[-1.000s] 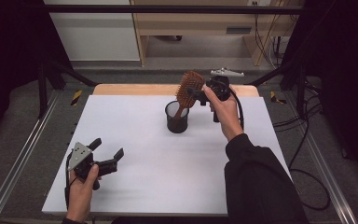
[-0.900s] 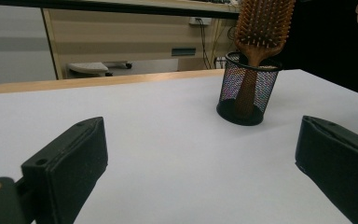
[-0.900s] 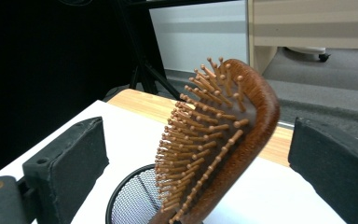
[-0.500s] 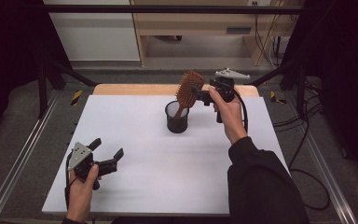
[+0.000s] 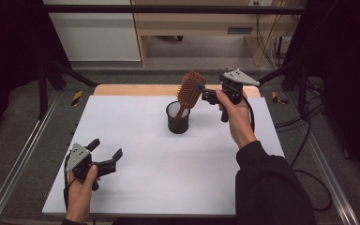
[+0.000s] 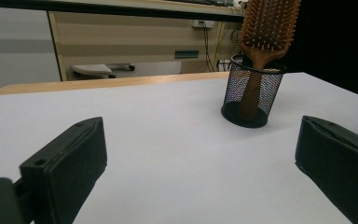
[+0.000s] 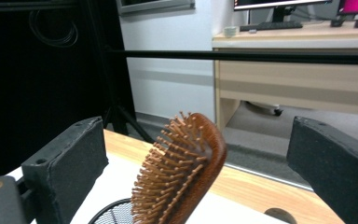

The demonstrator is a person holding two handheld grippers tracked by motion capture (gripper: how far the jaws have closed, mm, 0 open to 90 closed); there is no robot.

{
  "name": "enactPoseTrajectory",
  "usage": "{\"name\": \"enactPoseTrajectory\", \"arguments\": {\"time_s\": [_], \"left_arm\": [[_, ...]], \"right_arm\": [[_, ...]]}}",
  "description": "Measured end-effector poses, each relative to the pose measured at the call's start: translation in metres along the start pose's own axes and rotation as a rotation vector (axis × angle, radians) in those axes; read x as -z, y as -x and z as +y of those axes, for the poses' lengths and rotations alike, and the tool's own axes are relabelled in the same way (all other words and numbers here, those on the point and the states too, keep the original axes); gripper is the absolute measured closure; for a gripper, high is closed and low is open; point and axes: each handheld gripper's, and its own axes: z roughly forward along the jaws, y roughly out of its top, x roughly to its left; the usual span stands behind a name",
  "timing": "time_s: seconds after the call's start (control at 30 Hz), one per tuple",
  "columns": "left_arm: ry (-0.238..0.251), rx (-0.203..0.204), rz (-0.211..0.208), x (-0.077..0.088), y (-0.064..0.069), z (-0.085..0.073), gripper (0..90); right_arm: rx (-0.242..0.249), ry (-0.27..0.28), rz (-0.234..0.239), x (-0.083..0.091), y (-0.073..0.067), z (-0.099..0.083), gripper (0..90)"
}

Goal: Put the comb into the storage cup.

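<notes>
My right gripper (image 5: pixel 205 95) is spread wide, the hairbrush (image 5: pixel 189 92) loose between its jaws, handle down in the mesh cup (image 5: pixel 177 119) below. My left gripper (image 5: pixel 107 158) gapes empty, far off.

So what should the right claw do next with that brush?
Probably pull back. The hairbrush already stands handle-down in the mesh cup, and the right claw is open, its jaws apart on either side of the brush head, apparently no longer gripping it.

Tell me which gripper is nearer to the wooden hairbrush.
Right. The right gripper is open beside the hairbrush head; the left gripper sits open far off at the table's near left.
</notes>
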Motion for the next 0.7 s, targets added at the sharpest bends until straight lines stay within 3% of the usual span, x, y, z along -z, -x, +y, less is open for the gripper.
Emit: {"name": "enactPoseTrajectory", "arguments": {"time_s": [0.33, 0.57, 0.7], "left_arm": [[0.033, 0.024, 0.040, 0.010, -0.012, 0.003, 1.8], [0.045, -0.027, 0.071, 0.018, -0.018, 0.005, 1.5], [0.039, -0.019, 0.083, 0.020, -0.022, 0.004, 1.4]], "right_arm": [[0.012, 0.002, -0.009, 0.014, 0.003, 0.000, 3.1], [-0.008, 0.008, -0.001, 0.026, 0.006, -0.002, 2.7], [-0.018, 0.012, 0.000, 0.031, 0.009, -0.002, 2.7]]}}
